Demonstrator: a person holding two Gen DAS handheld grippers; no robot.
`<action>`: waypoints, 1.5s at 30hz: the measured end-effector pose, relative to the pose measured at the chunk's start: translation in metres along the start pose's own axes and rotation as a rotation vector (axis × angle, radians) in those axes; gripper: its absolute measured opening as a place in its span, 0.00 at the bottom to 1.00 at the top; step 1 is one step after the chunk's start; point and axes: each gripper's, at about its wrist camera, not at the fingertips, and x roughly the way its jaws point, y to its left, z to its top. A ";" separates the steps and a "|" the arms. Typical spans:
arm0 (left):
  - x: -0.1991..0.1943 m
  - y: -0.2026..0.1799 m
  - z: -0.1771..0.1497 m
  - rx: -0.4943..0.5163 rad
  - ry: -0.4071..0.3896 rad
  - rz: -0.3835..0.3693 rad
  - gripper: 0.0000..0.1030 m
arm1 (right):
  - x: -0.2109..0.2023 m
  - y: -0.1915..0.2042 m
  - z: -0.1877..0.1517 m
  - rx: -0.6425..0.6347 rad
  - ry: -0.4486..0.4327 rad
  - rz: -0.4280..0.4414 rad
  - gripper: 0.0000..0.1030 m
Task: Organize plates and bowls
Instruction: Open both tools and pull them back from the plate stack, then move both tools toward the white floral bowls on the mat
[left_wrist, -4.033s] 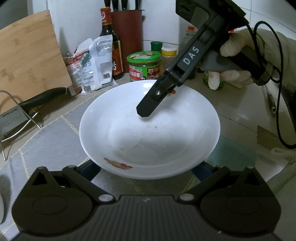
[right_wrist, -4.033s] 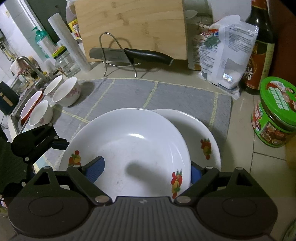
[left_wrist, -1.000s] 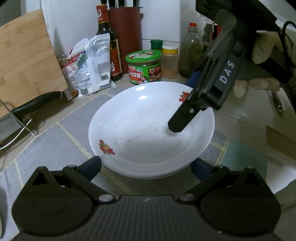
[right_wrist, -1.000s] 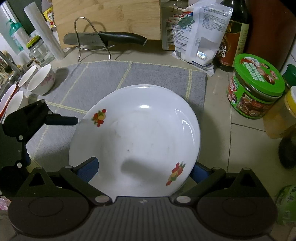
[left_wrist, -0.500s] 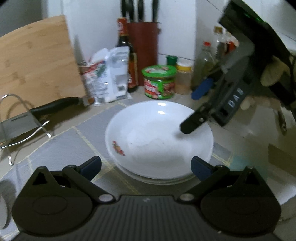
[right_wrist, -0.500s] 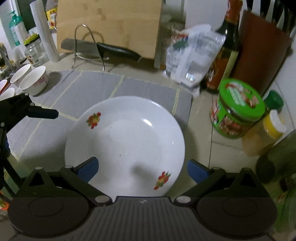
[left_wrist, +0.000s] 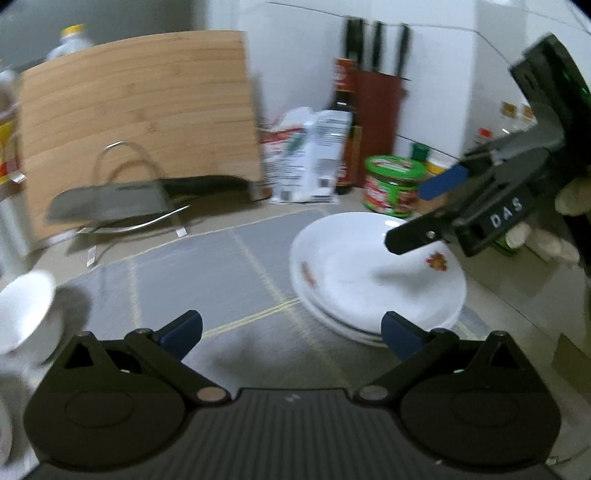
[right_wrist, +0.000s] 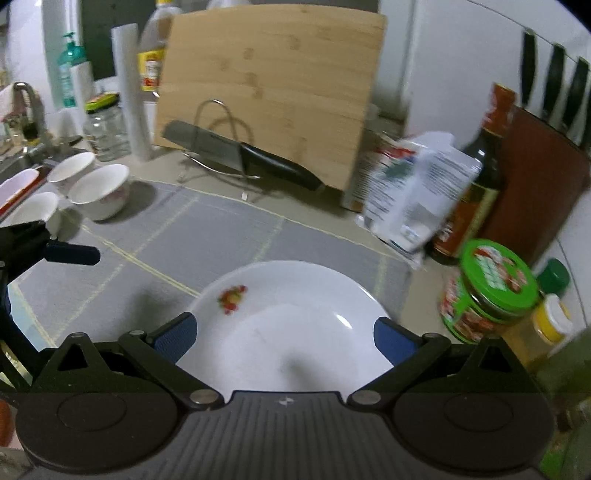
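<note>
Key relation: the stack of white shallow ceramic plates with small fruit prints (left_wrist: 376, 280) lies ahead and to the right of the left gripper (left_wrist: 291, 332); the cluster of small white ceramic bowls (right_wrist: 92, 190) lies to that gripper's left, one blurred bowl at the left edge of its view.
Nearer hand: the left gripper appears closer to the bowls; the right gripper (right_wrist: 282, 334) hangs directly over the plate stack.
Left jaws: spread wide, nothing between the blue pads.
Right jaws: spread wide, empty; the top plate shows between them but untouched.
Plates: stacked, rims roughly aligned, resting on the grey woven mat with yellow stripes (left_wrist: 207, 273).
Bowls: upright, close together at the mat's far-left corner, near the sink.
Likely next step: collecting the bowls, judged from the plates already being nested.
Surface: soft mat over a beige tiled counter; it should damp sliding.
Room: crowded behind, with a bamboo cutting board (right_wrist: 269, 85), a cleaver on a wire rack (right_wrist: 236, 155), and a green-lidded jar (right_wrist: 487, 291) just beside the plates.
</note>
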 end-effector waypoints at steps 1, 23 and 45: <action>-0.005 0.003 -0.003 -0.027 -0.001 0.022 0.99 | 0.001 0.004 0.001 -0.013 -0.005 0.007 1.00; -0.100 0.116 -0.082 -0.225 0.054 0.318 0.99 | 0.051 0.178 0.018 -0.232 -0.009 0.242 1.00; -0.126 0.243 -0.093 -0.205 0.066 0.211 0.99 | 0.130 0.320 0.023 -0.252 0.041 0.298 1.00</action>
